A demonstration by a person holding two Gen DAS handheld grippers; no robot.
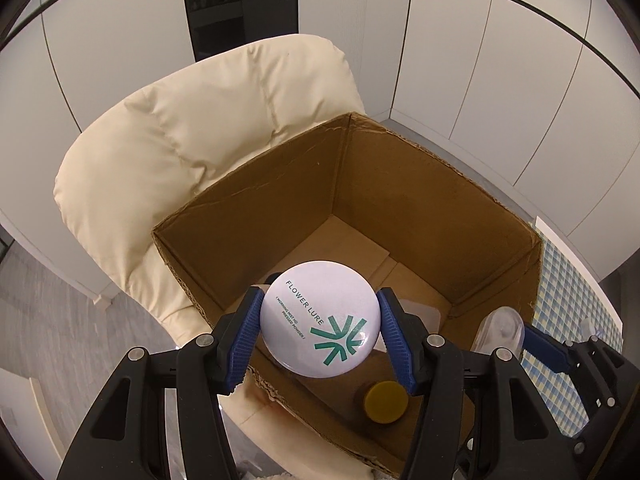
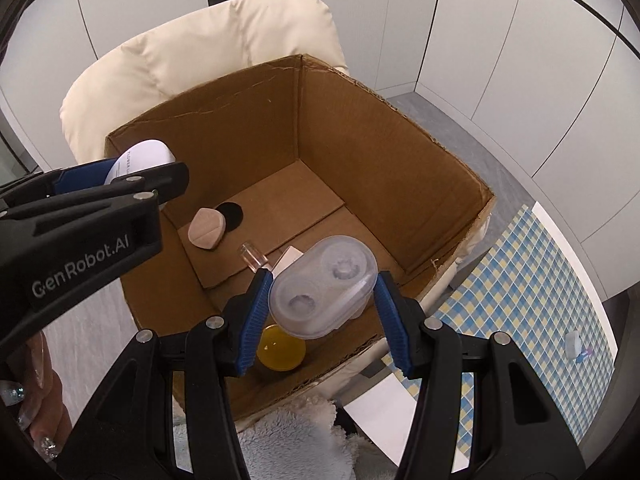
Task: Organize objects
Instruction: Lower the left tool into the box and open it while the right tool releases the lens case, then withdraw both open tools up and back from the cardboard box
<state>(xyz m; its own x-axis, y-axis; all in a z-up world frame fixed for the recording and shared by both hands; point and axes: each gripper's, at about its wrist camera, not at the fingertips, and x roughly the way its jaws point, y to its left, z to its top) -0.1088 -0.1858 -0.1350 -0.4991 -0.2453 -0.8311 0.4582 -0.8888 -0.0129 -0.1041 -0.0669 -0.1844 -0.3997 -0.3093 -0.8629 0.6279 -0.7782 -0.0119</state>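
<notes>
The left gripper (image 1: 320,334) is pinching a white compact (image 1: 318,318) between its jaws over the box (image 1: 400,184); the right gripper (image 2: 322,300) is pinching a clear case (image 2: 322,292) there too.

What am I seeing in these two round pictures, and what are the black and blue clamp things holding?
Each picture comes from a camera on a hand-held claw, looking along its fingers. In the left view, the left claw grips a white powder compact. In the right view, the right claw grips a clear contact lens case. Both hang over an open cardboard box on a cream armchair. Inside lie a yellow-lidded jar, a beige compact, a black disc and a small clear bottle.
</notes>
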